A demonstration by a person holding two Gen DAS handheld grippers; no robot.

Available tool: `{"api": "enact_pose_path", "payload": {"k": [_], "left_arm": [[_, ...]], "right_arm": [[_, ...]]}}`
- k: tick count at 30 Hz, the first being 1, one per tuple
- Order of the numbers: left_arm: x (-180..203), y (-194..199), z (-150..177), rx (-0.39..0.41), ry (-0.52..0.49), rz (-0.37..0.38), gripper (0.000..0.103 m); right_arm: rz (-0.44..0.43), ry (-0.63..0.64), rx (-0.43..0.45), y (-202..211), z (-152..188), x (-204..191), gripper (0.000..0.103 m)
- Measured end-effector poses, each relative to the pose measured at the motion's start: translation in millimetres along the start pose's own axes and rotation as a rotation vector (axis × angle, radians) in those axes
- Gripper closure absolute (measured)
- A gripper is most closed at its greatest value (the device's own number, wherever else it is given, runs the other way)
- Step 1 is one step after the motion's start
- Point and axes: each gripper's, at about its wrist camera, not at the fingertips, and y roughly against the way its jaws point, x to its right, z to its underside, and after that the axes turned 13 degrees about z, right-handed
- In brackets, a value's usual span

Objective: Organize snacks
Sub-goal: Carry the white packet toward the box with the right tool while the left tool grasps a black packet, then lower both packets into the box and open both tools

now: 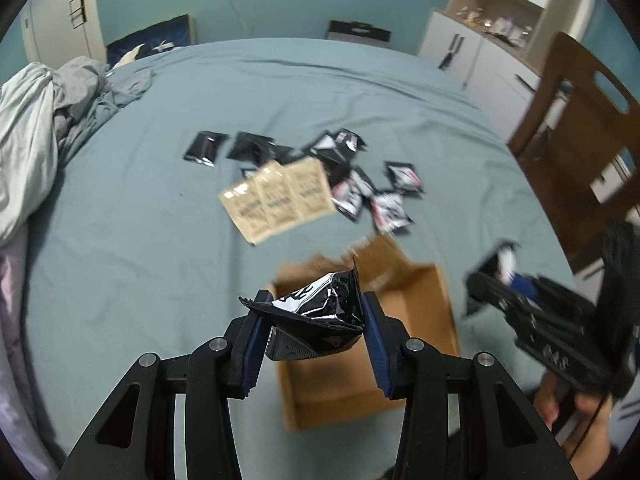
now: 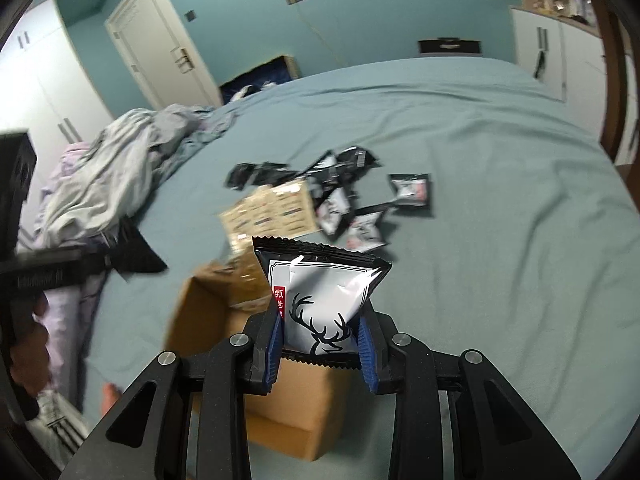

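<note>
Holding a light, crinkly foil packet (image 1: 316, 316) in the left gripper (image 1: 316, 344), jaws clamped across its soft belly, I found it slippery. The right gripper (image 2: 320, 354) pinched a deer-print packet (image 2: 324, 300); both angled downward over the cardboard box (image 1: 432, 292) just beneath.

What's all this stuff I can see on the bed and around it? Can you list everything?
Bed sheet: one, teal, under everything.
Cardboard box: one, brown, open, near edge.
Tan packets: three, overlapping, mid-bed.
Loose black packets: several, black and white, scattered beyond the box.
Crumpled bedding: one heap, grey, left.
Chair: one, brown wood, right.
Cabinet: white, far right.
Door: one, white, far wall.
Left tool: black, blue pads, squeezing a black packet.
Right tool: holding a white deer packet.
</note>
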Motion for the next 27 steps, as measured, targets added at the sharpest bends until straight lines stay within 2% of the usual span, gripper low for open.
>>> {"api": "enact_pose_path", "payload": {"k": [6, 12, 17, 21, 25, 27], "left_arm": [[9.5, -10.2, 32.3, -0.030, -0.034, 0.001, 0.058], [11.2, -27.4, 36.0, -0.077, -0.037, 0.025, 0.056], [14.1, -39.0, 43.3, -0.129, -0.045, 0.029, 0.048], [13.0, -37.7, 43.9, -0.122, -0.032, 0.035, 0.045], [7.9, -31.3, 41.0, -0.092, -0.014, 0.007, 0.034], [1.7, -27.2, 38.1, -0.071, 0.010, -0.007, 0.032]], "right_arm": [[0.002, 0.026, -0.013, -1.3, 6.1, -5.9, 0.073], [0.013, 0.037, -0.028, -9.9, 2.1, -10.1, 0.073], [0.030, 0.064, -0.033, -12.8, 1.4, -20.2, 0.073], [0.028, 0.076, -0.029, -13.3, 2.1, -23.6, 0.073], [0.024, 0.078, -0.034, -15.7, 3.1, -22.6, 0.073], [0.018, 0.080, -0.036, -16.0, 3.6, -22.4, 0.073]]}}
